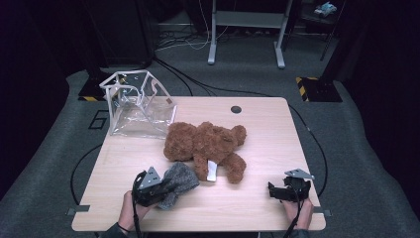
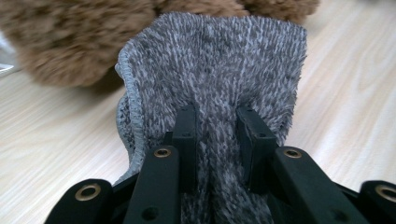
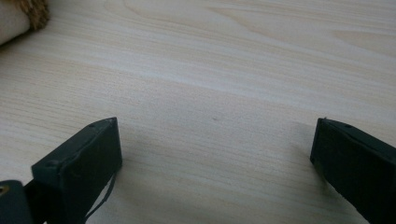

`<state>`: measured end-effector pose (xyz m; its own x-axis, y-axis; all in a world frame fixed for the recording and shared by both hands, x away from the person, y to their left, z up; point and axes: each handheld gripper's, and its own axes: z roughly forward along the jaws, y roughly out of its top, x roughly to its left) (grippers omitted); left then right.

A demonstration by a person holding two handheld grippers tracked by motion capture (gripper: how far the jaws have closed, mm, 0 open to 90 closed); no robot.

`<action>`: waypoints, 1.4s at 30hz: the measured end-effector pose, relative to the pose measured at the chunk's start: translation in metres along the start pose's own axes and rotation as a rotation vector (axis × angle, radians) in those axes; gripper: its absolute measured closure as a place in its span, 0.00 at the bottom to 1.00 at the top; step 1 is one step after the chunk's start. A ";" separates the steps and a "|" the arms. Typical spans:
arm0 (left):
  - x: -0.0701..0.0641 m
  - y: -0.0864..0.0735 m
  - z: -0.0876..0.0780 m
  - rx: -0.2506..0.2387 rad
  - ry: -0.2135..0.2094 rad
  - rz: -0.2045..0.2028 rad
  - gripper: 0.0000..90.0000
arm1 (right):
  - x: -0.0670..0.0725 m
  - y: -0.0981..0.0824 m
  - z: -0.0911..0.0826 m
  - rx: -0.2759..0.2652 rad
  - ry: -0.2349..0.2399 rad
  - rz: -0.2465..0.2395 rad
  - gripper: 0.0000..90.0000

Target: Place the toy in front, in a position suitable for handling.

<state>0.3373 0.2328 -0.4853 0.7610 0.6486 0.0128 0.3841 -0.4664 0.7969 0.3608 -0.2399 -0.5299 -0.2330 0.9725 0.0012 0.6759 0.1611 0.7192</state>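
Note:
A brown teddy bear (image 1: pixel 205 145) lies on its back in the middle of the wooden table (image 1: pixel 257 129), a white tag at its leg. At the front left, my left gripper (image 1: pixel 161 191) is shut on a grey knitted cloth (image 1: pixel 177 181). In the left gripper view the cloth (image 2: pixel 210 70) bunches between the two black pads (image 2: pixel 187 135) and rises in front of the bear's fur (image 2: pixel 60 42). My right gripper (image 1: pixel 278 192) rests at the front right, open. In the right gripper view its wide-apart jaws frame bare wood, with nothing between them (image 3: pixel 215 135).
A clear plastic bag with white trim (image 1: pixel 136 101) stands open at the table's back left corner. A round cable hole (image 1: pixel 236 109) sits near the far edge. Beyond the table are cables on grey carpet and a desk frame (image 1: pixel 246 29).

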 end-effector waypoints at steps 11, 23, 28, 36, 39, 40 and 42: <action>-0.025 0.019 0.027 0.024 -0.137 0.106 0.79 | 0.001 0.000 0.000 -0.003 0.002 0.008 0.02; -0.059 0.036 0.068 0.066 -0.275 0.210 0.78 | 0.000 0.000 0.000 -0.002 0.002 0.005 0.02; -0.066 0.040 0.085 0.087 -0.333 0.236 0.76 | 0.000 0.000 0.000 0.000 0.000 0.001 0.02; -0.058 0.038 0.079 0.093 -0.308 0.183 0.35 | 0.000 0.000 0.000 -0.002 0.002 0.008 0.02; -0.048 0.036 0.068 0.088 -0.296 0.155 0.25 | 0.000 0.000 0.000 -0.001 0.002 -0.001 0.02; -0.047 0.035 0.066 0.089 -0.296 0.151 0.22 | 0.000 0.000 0.000 0.000 0.003 0.000 0.02; -0.044 0.034 0.060 0.085 -0.287 0.143 0.19 | 0.000 0.001 0.000 0.001 0.002 0.000 0.02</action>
<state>0.3483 0.1524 -0.4943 0.9219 0.3828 -0.0597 0.2960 -0.5966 0.7460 0.3613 -0.2394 -0.5297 -0.2341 0.9722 0.0026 0.6768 0.1610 0.7184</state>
